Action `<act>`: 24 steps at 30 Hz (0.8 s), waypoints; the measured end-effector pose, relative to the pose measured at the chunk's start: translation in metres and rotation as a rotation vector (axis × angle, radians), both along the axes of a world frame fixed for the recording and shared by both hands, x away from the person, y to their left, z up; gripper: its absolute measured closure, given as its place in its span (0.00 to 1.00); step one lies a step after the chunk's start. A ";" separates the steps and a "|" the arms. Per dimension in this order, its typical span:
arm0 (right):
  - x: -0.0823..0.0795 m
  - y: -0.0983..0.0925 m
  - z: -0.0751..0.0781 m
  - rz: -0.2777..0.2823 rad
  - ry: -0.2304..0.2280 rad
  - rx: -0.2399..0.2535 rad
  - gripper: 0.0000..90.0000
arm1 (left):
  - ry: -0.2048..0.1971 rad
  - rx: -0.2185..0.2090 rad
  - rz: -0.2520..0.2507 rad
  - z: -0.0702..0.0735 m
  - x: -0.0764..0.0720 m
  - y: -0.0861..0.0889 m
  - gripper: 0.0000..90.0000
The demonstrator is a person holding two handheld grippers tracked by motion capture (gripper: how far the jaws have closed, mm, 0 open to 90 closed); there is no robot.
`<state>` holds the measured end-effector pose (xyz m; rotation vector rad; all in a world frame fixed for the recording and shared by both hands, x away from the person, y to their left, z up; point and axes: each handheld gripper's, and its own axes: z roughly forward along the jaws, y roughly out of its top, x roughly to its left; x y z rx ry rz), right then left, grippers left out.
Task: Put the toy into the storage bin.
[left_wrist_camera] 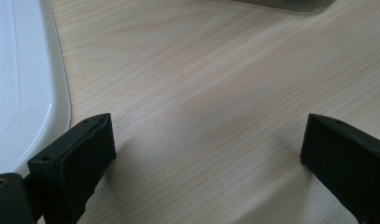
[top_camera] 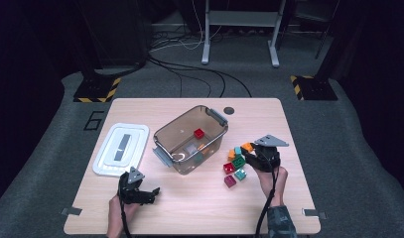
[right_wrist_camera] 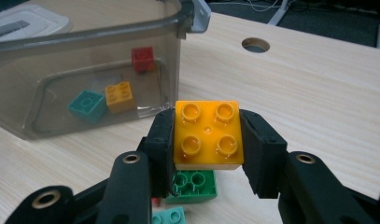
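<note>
Right gripper (right_wrist_camera: 207, 140) clamps an orange brick (right_wrist_camera: 208, 134); the bin (right_wrist_camera: 19, 44) holds perhaps three bricks

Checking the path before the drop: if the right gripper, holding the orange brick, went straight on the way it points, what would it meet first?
Probably the near wall of the clear bin. The right gripper, shut on the orange brick, points across bare table at it. Depth is hard to judge, so it might clear the rim.

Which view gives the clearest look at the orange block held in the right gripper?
The right gripper view: the orange block sits close up, four studs facing the camera, clamped between the right gripper's two black jaws. The high view shows the same block as a small orange patch beside the gripper.
</note>
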<state>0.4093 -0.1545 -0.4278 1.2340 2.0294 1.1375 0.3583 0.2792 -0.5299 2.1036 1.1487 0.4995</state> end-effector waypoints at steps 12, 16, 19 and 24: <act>0.003 0.007 0.025 0.018 -0.054 -0.003 0.65 | 0.000 0.000 -0.002 0.000 0.000 0.000 0.03; 0.004 0.011 0.034 0.025 -0.079 -0.010 0.65 | 0.001 -0.001 -0.002 0.000 0.000 0.000 0.03; 0.005 0.014 0.040 0.030 -0.089 -0.018 0.65 | 0.003 -0.002 -0.001 0.000 0.000 0.000 0.04; 0.007 0.021 0.053 0.040 -0.113 -0.036 0.65 | 0.003 -0.001 0.000 0.000 0.000 0.000 0.04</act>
